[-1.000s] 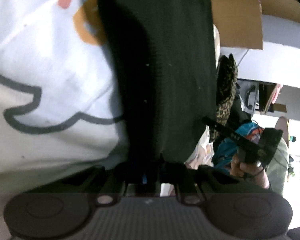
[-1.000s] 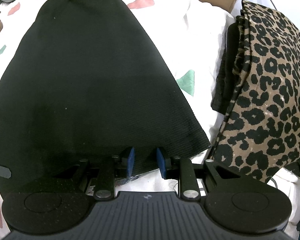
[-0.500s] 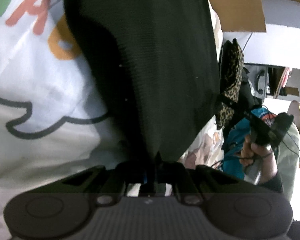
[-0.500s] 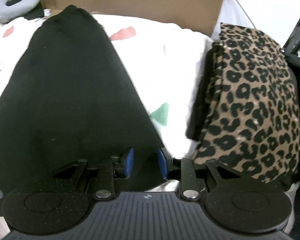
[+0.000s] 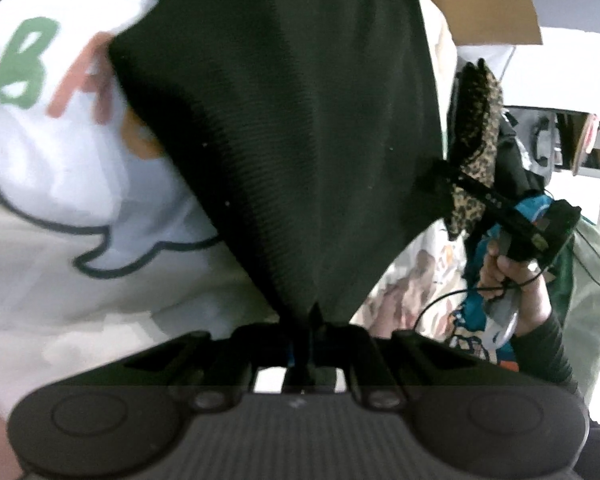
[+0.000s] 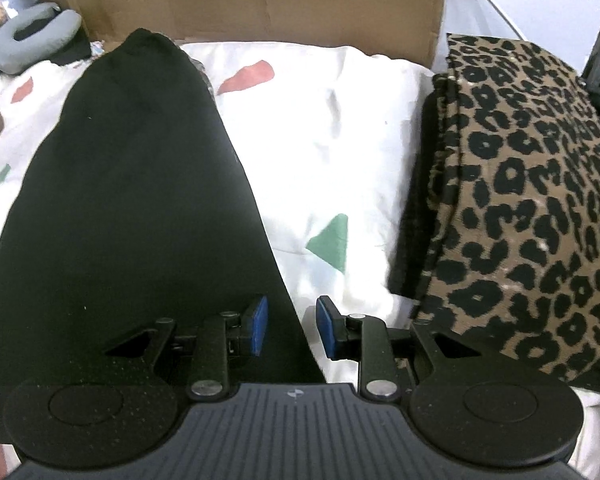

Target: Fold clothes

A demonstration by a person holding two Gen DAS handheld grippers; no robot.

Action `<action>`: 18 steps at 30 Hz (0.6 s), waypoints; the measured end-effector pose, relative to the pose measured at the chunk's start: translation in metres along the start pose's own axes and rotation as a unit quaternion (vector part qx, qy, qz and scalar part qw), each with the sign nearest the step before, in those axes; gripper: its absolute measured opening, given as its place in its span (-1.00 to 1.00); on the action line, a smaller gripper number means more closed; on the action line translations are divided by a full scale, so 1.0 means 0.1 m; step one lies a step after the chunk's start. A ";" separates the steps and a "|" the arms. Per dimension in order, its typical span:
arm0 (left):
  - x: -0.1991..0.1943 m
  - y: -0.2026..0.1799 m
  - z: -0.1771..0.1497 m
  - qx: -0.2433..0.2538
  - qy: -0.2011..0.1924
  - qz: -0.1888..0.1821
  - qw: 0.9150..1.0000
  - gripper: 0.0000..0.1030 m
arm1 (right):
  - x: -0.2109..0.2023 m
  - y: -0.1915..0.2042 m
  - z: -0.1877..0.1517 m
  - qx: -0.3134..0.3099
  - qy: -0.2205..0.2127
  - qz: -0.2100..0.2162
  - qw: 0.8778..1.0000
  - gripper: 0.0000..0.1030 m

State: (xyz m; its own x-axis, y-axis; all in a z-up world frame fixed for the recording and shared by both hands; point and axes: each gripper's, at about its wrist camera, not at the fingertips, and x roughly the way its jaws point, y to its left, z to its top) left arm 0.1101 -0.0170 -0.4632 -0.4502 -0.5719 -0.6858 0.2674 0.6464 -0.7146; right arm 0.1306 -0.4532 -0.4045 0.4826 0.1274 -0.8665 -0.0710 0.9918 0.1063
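**Black cloth lifted by two corners, right grip now let go**

Left wrist view: left gripper (image 5: 305,344) clamped tight on a corner of the black cloth (image 5: 300,128), which fans up and away, taut, over the white sheet (image 5: 60,184) with its coloured letters. More cloth spread out than a second ago, when only a narrow strip hung ahead. Right gripper (image 5: 440,182) seen at the cloth's far edge, held in a hand (image 5: 504,272).

Right wrist view: right gripper (image 6: 288,330) open at a middling width, blue pads (image 6: 260,324) astride the cloth's edge (image 6: 140,200) but not pinching; half a second back, closer together on it. Probably a release after laying that side down, so one fold may be settling.

Sheet (image 6: 340,140) soft and rumpled; folded leopard-print garment (image 6: 532,200) just beside; cardboard (image 6: 260,0) behind; grey neck pillow (image 6: 32,36) far left
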 end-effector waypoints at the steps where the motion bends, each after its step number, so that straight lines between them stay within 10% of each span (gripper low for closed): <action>1: -0.02 0.02 -0.01 0.000 0.000 0.004 1.000 -0.89 | 0.01 0.00 0.00 0.000 0.000 0.006 1.000 -0.36; 18: 0.09 0.09 0.05 0.016 0.003 0.055 0.998 -0.88 | 0.32 -0.09 0.04 0.040 0.009 0.089 0.995 -0.37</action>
State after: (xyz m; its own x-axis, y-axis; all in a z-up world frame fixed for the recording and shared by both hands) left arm 0.1126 -0.0194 -0.4765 -0.4221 -0.4959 -0.7589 0.3420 0.6882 -0.6398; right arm 0.1507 -0.4579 -0.4313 0.4525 0.3013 -0.8393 -0.0843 0.9514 0.2961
